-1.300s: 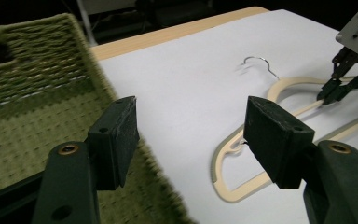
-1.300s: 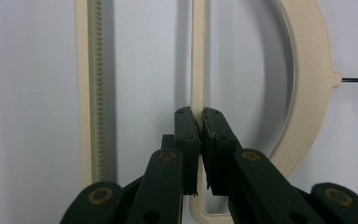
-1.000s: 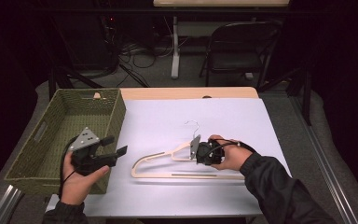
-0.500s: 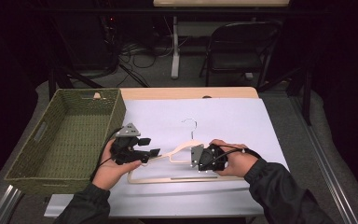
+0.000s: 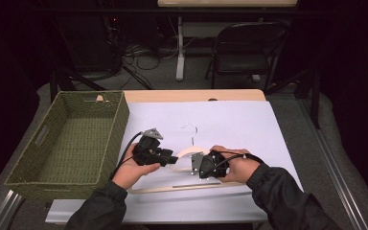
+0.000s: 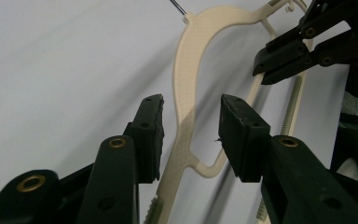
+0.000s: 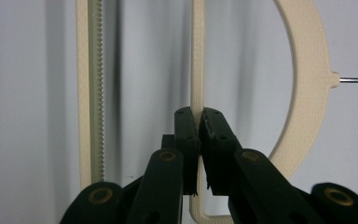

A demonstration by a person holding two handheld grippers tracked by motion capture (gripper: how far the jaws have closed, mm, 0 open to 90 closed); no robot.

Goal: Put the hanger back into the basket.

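While the right gripper (image 7: 199,119) clamps a thin bar of the hanger (image 5: 191,152) on the tabletop (image 5: 249,124), the left gripper (image 6: 191,126), closing, straddles its arm with pads apart; hands hide much of the hanger.

Basket (image 5: 72,139) sits on the bench's (image 5: 249,120) left side. Hanger (image 5: 187,153) lies flat on the bench mid-front, just right of the basket, hook pointing toward the far edge. Left gripper (image 5: 172,159) at the hanger's left end, right gripper (image 5: 197,165) at its middle. Chair (image 5: 242,52) on the floor behind the bench.
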